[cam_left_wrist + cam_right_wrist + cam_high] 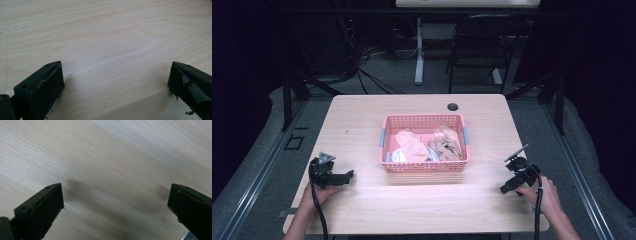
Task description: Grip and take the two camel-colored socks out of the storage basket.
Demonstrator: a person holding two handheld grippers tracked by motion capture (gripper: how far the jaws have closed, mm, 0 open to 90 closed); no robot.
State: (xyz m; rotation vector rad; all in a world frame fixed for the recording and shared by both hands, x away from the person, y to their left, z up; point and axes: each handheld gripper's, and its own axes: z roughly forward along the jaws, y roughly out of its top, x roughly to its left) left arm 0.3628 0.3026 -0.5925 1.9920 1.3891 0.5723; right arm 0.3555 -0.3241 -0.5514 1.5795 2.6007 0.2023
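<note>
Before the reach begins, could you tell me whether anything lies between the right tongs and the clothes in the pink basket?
Only the basket's near wall; otherwise bare table separates the right tongs from the clothes.

Pink basket [424,167] mid-surface [362,115], cloths [412,145] inside. Left gripper [348,175] and right gripper [505,189] rest near front corners, well apart from basket.
</note>
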